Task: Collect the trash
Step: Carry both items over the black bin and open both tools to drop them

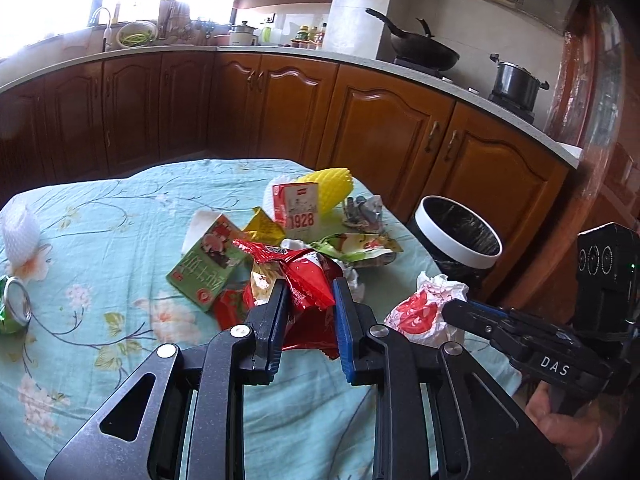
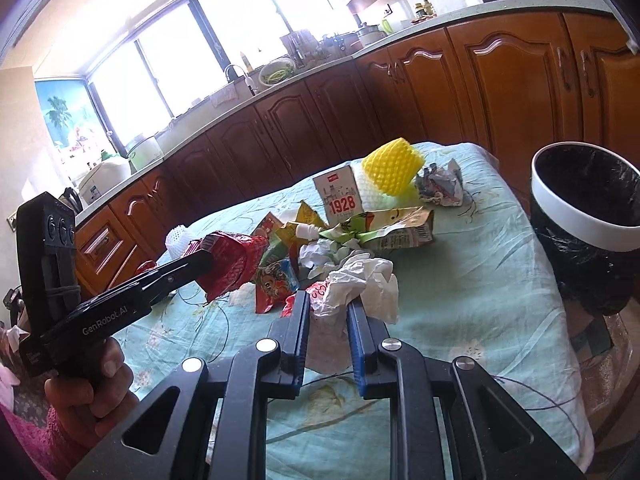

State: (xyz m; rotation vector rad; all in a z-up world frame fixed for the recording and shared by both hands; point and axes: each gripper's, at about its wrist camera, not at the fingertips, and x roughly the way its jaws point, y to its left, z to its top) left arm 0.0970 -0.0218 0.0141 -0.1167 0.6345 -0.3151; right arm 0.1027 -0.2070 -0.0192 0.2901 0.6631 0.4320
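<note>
The left gripper (image 1: 308, 292) angles downward at frame centre, clamping a red wrapper (image 1: 308, 276). The right gripper (image 2: 329, 312), likewise tilted, pinches a white plastic bag (image 2: 360, 280).

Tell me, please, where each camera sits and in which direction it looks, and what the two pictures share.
Left wrist view: it sits on the left tongs, looking along them over the table to the counter; they clamp a red wrapper; the right tongs and a hand show at right.
Right wrist view: it sits on the right tongs, which clamp a white plastic bag; the left tongs and a hand show at left.
Shared: the 1928 carton, yellow foam net, bin.
</note>
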